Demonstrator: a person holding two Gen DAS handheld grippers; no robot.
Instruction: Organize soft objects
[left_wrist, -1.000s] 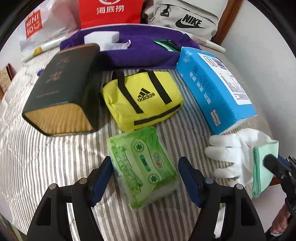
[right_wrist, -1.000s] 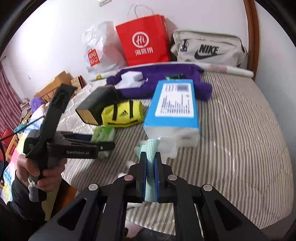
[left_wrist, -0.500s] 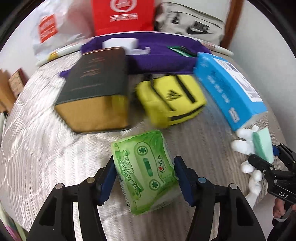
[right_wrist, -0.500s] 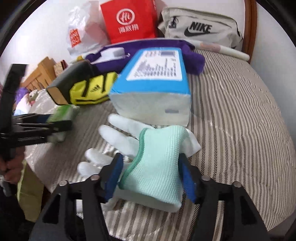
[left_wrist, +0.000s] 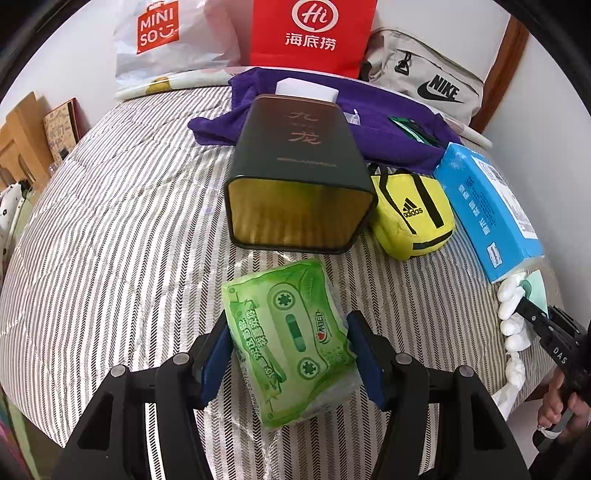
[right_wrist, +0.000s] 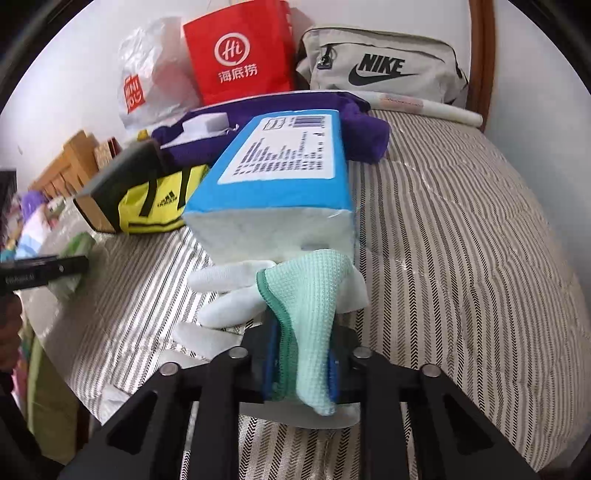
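Note:
My left gripper (left_wrist: 291, 354) is shut on a green tissue pack (left_wrist: 291, 339) and holds it just above the striped bed (left_wrist: 110, 240), in front of the open end of a dark box (left_wrist: 299, 166). My right gripper (right_wrist: 301, 365) is shut on a mint green cloth (right_wrist: 310, 310), which drapes over a white glove (right_wrist: 229, 291) lying against a blue tissue pack (right_wrist: 280, 177). The right gripper also shows at the right edge of the left wrist view (left_wrist: 546, 328), and the left gripper at the left edge of the right wrist view (right_wrist: 44, 269).
A yellow adidas pouch (left_wrist: 410, 218) lies between the dark box and the blue tissue pack (left_wrist: 487, 214). A purple towel (left_wrist: 369, 122) with a white block (left_wrist: 306, 90) lies behind. A red bag (left_wrist: 310, 33), a Miniso bag (left_wrist: 162, 37) and a grey Nike bag (left_wrist: 424, 81) stand at the wall.
My left gripper closed on the green tissue pack and carried it left, in front of the dark box. My right gripper opened over the cloth and glove, then shut on the cloth again.

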